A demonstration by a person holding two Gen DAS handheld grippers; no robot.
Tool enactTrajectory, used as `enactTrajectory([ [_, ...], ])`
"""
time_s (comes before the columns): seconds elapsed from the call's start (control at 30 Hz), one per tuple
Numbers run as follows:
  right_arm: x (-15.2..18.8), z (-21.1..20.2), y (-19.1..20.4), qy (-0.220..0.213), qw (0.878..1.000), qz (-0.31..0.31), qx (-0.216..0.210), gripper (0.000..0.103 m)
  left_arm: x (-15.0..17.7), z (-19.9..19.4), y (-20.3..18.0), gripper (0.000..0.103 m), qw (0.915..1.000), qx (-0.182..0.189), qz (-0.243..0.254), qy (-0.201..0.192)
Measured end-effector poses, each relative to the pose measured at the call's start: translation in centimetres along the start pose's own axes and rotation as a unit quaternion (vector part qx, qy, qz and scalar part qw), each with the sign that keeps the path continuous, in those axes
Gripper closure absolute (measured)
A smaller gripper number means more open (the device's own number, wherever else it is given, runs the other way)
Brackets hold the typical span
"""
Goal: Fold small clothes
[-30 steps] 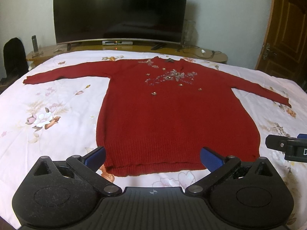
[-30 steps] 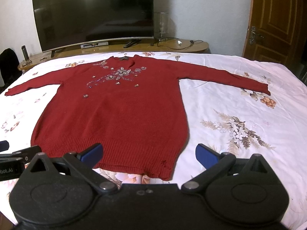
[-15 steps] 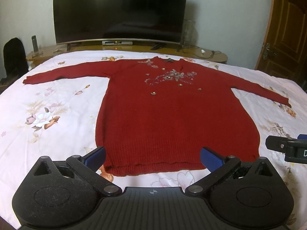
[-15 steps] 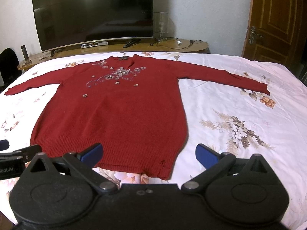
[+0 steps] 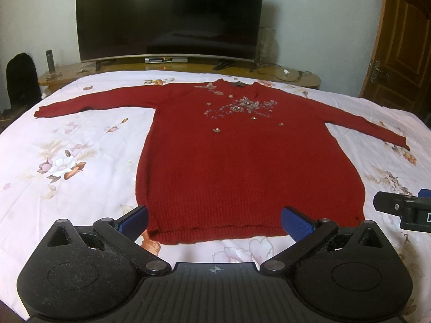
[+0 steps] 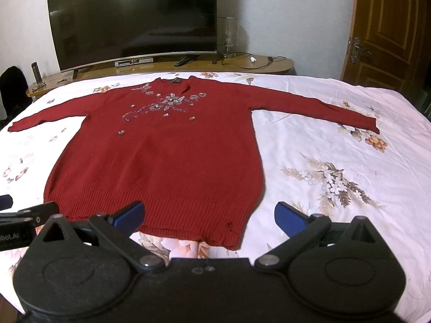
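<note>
A dark red knit sweater (image 5: pixel 242 161) with beaded flowers on the chest lies flat and face up on the bed, both sleeves spread out; it also shows in the right wrist view (image 6: pixel 161 161). My left gripper (image 5: pixel 214 219) is open and empty, hovering just above the hem near its left corner. My right gripper (image 6: pixel 210 214) is open and empty, over the hem near its right corner. Each gripper's side shows in the other's view: the right gripper (image 5: pixel 404 211) and the left gripper (image 6: pixel 24 220).
The bed has a white floral sheet (image 5: pixel 67 161). Beyond it stands a wooden TV bench (image 5: pixel 282 74) with a large dark TV (image 5: pixel 169 16). A wooden door (image 6: pixel 388 27) is at the right. A dark chair (image 5: pixel 20 78) stands at the left.
</note>
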State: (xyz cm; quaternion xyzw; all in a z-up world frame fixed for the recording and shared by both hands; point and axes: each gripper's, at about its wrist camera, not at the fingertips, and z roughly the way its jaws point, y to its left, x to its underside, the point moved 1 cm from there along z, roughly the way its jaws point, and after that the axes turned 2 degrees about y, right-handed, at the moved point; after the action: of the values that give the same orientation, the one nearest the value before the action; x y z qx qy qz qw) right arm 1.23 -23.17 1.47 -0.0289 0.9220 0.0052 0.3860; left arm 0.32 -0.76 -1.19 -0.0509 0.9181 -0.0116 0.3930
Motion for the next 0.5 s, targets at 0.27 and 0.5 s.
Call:
enactTrajectory([
  [0.27,-1.2,-0.8,-4.9,-0.076,0.996,0.055,0.011,0.000,-3.8,1.4,2.1,0.000,0.9951,0.061,-0.048,-0.061],
  [0.5,-6.4,3.9,-14.6,-0.159,0.976,0.148,0.022,0.014,-9.3,7.0,1.4,0.000,0.9899,0.045,-0.057,-0.122],
])
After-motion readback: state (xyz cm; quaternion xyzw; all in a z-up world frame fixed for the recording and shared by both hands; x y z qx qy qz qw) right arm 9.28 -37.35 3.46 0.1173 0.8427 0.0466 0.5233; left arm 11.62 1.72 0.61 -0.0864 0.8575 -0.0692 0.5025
